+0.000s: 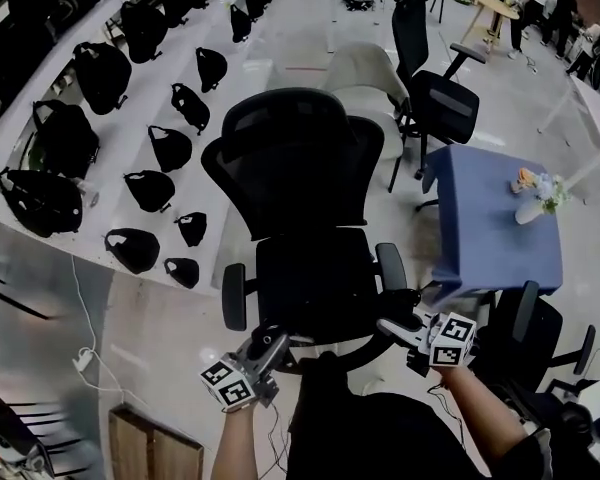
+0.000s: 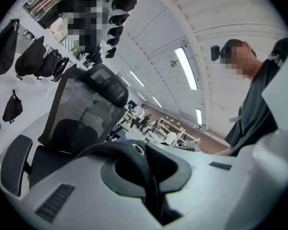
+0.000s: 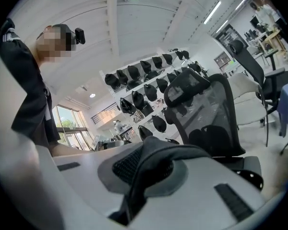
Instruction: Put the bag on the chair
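Observation:
A black mesh office chair (image 1: 310,258) stands right in front of me with its seat (image 1: 315,286) bare. The black bag (image 1: 370,423) hangs low between my two grippers, in front of the chair's seat edge. My left gripper (image 1: 275,340) is shut on a black bag strap with a metal eyelet (image 2: 139,150). A padded mesh strap (image 3: 149,162) of the bag is clamped in my shut right gripper (image 1: 395,326). In both gripper views the chair's mesh back (image 2: 81,114) (image 3: 206,114) rises just beyond the jaws.
White shelves (image 1: 230,168) with several black bags run along the left. A blue-clothed table (image 1: 495,218) with flowers stands at the right, and another black chair (image 1: 540,338) is close to my right gripper. More chairs (image 1: 430,88) and people (image 1: 555,13) are farther back.

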